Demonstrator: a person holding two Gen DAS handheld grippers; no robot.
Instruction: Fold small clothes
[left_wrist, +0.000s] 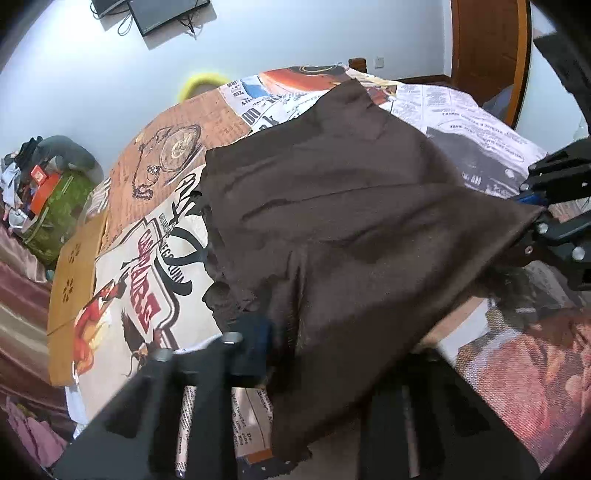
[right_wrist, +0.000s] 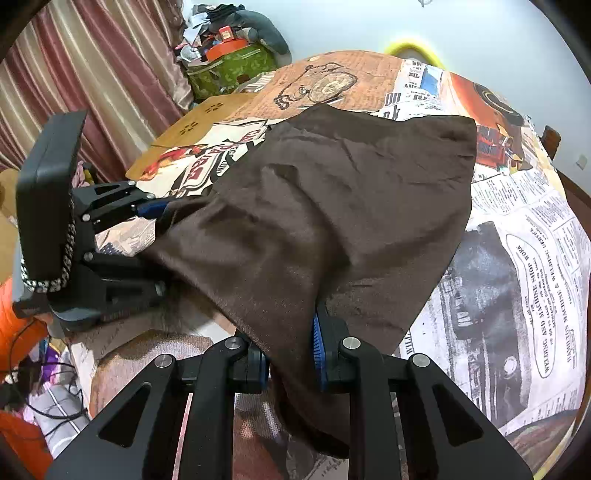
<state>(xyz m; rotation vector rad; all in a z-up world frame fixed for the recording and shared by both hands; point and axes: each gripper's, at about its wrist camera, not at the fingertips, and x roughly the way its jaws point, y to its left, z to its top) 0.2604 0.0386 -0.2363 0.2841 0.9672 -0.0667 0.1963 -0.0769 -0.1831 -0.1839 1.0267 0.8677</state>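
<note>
The left gripper (right_wrist: 162, 214) was clamped on the near-left corner of the brown garment (right_wrist: 332, 206), the right gripper (right_wrist: 290, 354) pinched shut on its near-right edge — the far half lay on the newsprint-covered bench (right_wrist: 535, 258). The left bite looked shallow; uneven lifting could have slipped that corner free — skewing the fold.

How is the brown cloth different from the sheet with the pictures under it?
The brown cloth is plain and dark; the printed sheet shows newspaper text and pictures. The cloth is smaller and partly lifted at its near corners; the sheet lies spread flat beneath it. Both are fabric.
</note>
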